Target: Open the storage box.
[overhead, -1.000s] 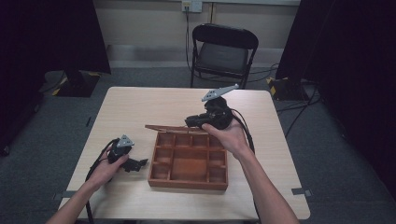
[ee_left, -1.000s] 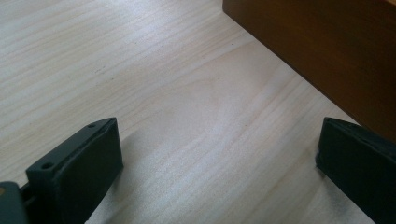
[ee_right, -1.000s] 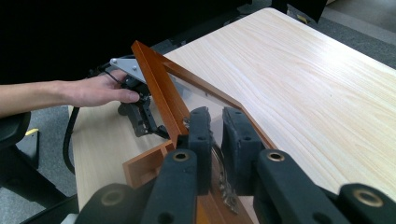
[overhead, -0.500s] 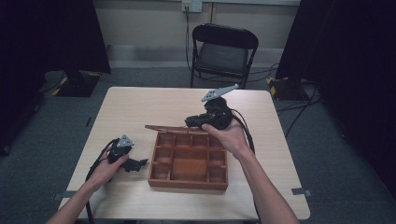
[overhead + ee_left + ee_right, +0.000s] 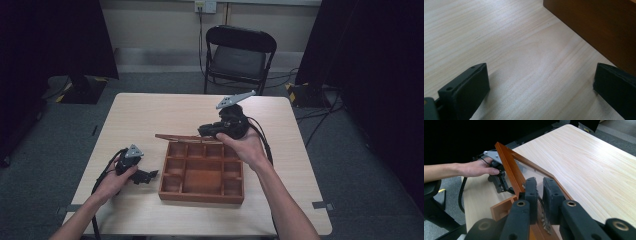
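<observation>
Box lid (image 5: 510, 167) btwn R gripper (image 5: 541, 192) jaws

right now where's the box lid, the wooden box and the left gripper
lid (image 5: 507, 163): right gripper view, on its raised wooden frame edge.
wooden box (image 5: 199, 195): high view, on its near front wall.
left gripper (image 5: 148, 174): high view, between its open jaw tips beside the box.

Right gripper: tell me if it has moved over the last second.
No. The right gripper holds the same spot above the wooden box's far edge, with the lid at the same tilt.
</observation>
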The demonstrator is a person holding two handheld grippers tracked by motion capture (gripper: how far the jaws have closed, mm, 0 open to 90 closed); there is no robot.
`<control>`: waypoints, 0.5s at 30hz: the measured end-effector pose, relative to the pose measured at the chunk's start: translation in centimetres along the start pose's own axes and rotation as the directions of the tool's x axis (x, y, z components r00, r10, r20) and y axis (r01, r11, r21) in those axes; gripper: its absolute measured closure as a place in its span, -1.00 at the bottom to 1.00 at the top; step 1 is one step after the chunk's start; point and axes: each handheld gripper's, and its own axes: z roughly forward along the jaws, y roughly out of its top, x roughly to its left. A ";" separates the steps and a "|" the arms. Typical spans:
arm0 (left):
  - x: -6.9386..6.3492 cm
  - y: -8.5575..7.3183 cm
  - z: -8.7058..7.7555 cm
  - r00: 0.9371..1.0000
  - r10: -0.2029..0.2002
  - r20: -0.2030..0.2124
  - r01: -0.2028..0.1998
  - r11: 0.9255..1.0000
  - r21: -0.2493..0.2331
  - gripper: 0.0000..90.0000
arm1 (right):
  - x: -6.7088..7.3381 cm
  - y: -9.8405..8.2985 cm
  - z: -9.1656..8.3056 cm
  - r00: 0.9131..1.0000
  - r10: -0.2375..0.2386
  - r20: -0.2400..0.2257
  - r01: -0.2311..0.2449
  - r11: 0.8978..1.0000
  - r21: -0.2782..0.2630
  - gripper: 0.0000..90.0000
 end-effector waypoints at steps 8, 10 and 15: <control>0.0 0.0 0.0 1.000 -0.003 0.000 0.003 1.000 -0.002 -1.00 | 0.0 0.0 0.0 1.000 -0.001 0.000 0.001 1.000 0.000 0.84; 0.0 0.0 0.0 1.000 -0.002 0.000 0.002 1.000 -0.002 -1.00 | 0.0 0.0 0.0 1.000 -0.002 0.000 0.002 1.000 0.000 0.84; 0.0 0.0 0.0 1.000 -0.002 0.000 0.002 1.000 -0.001 -1.00 | 0.0 0.0 0.0 1.000 -0.001 -0.001 0.001 1.000 0.000 0.84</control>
